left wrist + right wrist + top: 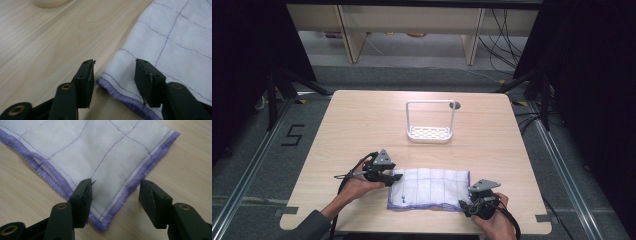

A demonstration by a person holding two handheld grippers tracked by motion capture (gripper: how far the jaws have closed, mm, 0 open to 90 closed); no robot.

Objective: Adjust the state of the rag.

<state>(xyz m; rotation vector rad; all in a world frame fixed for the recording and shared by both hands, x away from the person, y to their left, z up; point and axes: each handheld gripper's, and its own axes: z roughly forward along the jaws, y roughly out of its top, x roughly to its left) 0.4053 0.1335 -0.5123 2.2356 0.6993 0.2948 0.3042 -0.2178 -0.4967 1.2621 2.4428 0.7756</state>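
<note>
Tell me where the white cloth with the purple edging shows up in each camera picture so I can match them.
High view: the cloth lies flat near the front table edge, between the two grippers.
Left gripper view: right side, its purple hem passing between the open jaws.
Right gripper view: upper middle, one corner pointing down between the open jaws.
Shared landmark: the purple hem on the light wooden table.

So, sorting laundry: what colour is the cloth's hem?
Purple hem, clearest in the right gripper view.
</note>
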